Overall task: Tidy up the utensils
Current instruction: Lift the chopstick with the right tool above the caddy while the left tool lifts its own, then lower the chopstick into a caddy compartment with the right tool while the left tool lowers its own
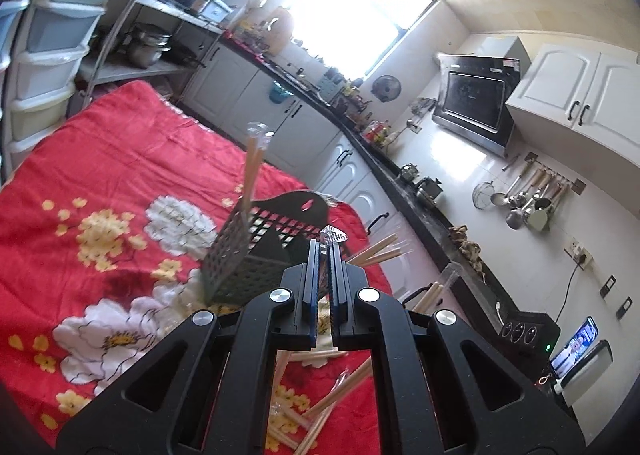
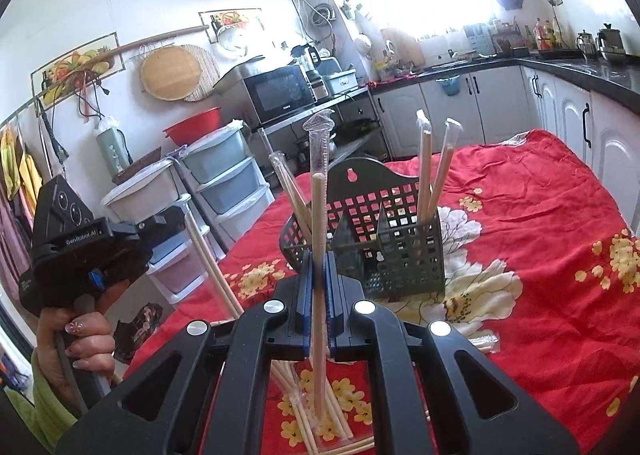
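Note:
A dark perforated utensil basket (image 2: 394, 239) stands on the red flowered cloth (image 2: 540, 255); it also shows in the left wrist view (image 1: 252, 251). Wrapped wooden chopsticks (image 2: 424, 167) stand upright in it. My right gripper (image 2: 319, 271) is shut on one wrapped chopstick pair (image 2: 319, 191), held upright just in front of the basket. My left gripper (image 1: 325, 251) is shut on another wrapped chopstick (image 1: 332, 233), close to the basket's near side; in the right wrist view it (image 2: 132, 243) holds a long stick (image 2: 208, 255) at the left. Several loose chopsticks (image 2: 320, 419) lie on the cloth below.
More loose chopsticks (image 1: 340, 387) lie under the left gripper. A wrapped pair (image 2: 484, 341) lies to the right. Plastic drawer towers (image 2: 228, 179) stand beyond the table's left edge. White kitchen cabinets (image 2: 568, 111) and a black counter run behind and to the right.

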